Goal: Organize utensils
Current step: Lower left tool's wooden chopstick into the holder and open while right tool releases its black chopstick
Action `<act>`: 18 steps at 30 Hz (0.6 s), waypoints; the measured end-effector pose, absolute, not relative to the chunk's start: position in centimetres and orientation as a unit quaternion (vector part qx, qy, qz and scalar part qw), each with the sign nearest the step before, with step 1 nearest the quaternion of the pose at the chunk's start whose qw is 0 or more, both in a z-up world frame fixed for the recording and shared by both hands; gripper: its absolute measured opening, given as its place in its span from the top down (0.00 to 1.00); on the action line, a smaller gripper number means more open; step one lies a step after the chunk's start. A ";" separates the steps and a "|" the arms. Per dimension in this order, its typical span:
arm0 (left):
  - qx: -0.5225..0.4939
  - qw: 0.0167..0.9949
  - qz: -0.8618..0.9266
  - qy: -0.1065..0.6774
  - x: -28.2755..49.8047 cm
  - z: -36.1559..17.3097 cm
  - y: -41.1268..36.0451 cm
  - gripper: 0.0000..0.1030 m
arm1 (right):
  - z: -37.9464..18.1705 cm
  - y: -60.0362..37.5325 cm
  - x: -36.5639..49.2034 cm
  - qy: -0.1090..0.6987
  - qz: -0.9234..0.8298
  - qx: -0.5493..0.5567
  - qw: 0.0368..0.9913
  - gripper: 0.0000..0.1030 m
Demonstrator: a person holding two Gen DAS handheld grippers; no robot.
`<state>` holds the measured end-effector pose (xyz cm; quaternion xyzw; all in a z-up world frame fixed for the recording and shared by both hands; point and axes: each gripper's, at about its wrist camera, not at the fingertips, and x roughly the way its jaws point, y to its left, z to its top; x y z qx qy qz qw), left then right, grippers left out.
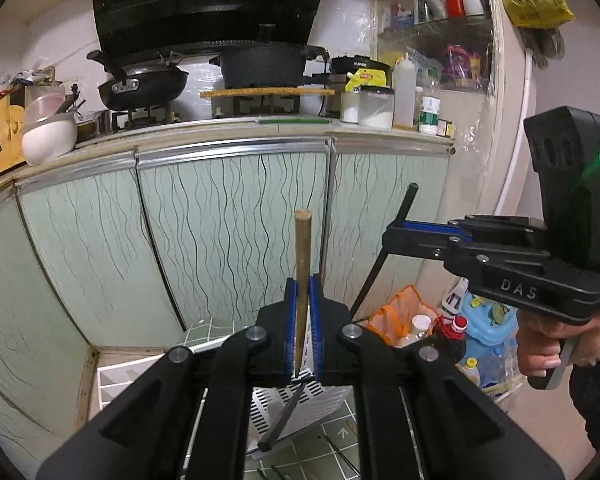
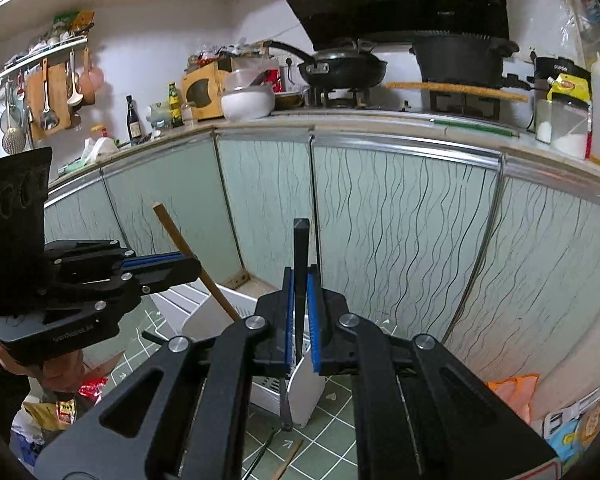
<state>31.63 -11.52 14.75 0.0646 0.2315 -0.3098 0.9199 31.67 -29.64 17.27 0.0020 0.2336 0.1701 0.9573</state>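
My left gripper [image 1: 303,300] is shut on a wooden chopstick [image 1: 301,256] that stands upright between its blue pads; it also shows in the right wrist view [image 2: 188,260] with the chopstick [image 2: 172,228] slanting. My right gripper [image 2: 300,296] is shut on a black chopstick [image 2: 301,248] held upright; it shows at the right of the left wrist view [image 1: 392,236] with the black chopstick [image 1: 400,216]. Below both stands a white slotted utensil holder [image 1: 288,404] [image 2: 306,388] on the green tiled floor. More chopsticks [image 2: 288,460] lie on the floor.
Pale green cabinet doors [image 1: 228,232] stand close ahead under a counter with a pan [image 1: 144,88], a black pot [image 1: 264,64] and jars. An orange bag [image 1: 396,316] and bottles sit at the right. A white tray [image 1: 116,380] lies at the left.
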 end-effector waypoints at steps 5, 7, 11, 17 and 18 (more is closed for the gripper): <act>0.072 0.919 -0.308 0.238 32.1 13.3 -11.6 0.92 | 15.7 -29.5 32.4 0.248 0.181 -0.008 0.952 0.94; 0.070 0.919 -0.307 0.239 32.1 12.9 -11.3 0.92 | 15.3 -29.5 32.6 0.253 0.183 -0.011 0.950 0.93; 0.077 0.923 -0.297 0.232 31.7 12.9 -10.9 0.31 | 14.9 -29.8 32.3 0.254 0.165 -0.015 0.953 0.39; 0.077 0.938 -0.270 0.202 29.6 14.2 -9.4 0.04 | 15.6 -30.1 30.3 0.230 0.149 -0.021 0.961 0.10; 0.074 0.940 -0.265 0.202 29.2 14.5 -9.1 0.04 | 15.7 -30.1 29.8 0.228 0.144 -0.024 0.963 0.08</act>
